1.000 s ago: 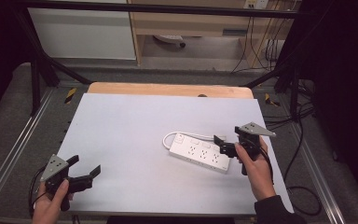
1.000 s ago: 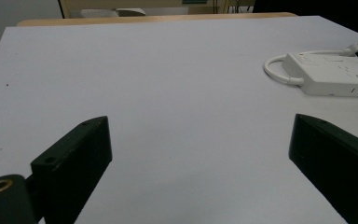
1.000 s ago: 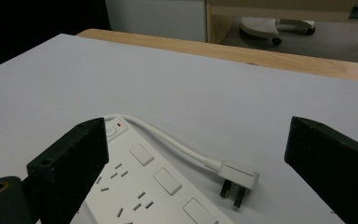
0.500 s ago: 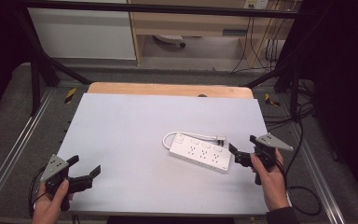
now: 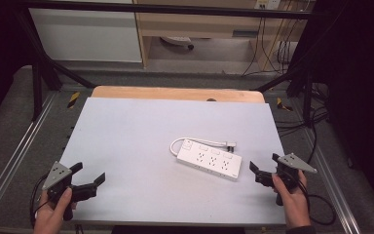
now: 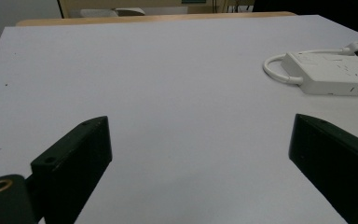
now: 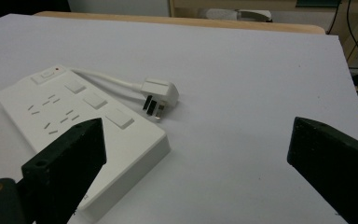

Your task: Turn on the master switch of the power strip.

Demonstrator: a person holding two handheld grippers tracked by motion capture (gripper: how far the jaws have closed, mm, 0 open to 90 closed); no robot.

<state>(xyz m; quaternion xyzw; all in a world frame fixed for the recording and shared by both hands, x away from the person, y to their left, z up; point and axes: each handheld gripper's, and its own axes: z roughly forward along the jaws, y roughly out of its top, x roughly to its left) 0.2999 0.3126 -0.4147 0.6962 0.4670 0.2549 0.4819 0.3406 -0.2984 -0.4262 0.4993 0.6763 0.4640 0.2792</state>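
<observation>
We've got both tongs spread wide, gripping nothing: left tongs (image 5: 86, 176) at the counter's (image 5: 141, 126) front-left corner, right tongs (image 5: 264, 167) just beside the power strip (image 5: 209, 160).

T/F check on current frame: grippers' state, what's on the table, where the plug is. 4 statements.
1. The right gripper is shut on the power strip. False: its jaws stand open, apart from the strip.
2. The left gripper is open and holds nothing. True.
3. The plug is pushed into one of the strip's sockets. False: it lies loose on the table beside the strip.
4. The strip lies nearer the right gripper than the left. True.
</observation>
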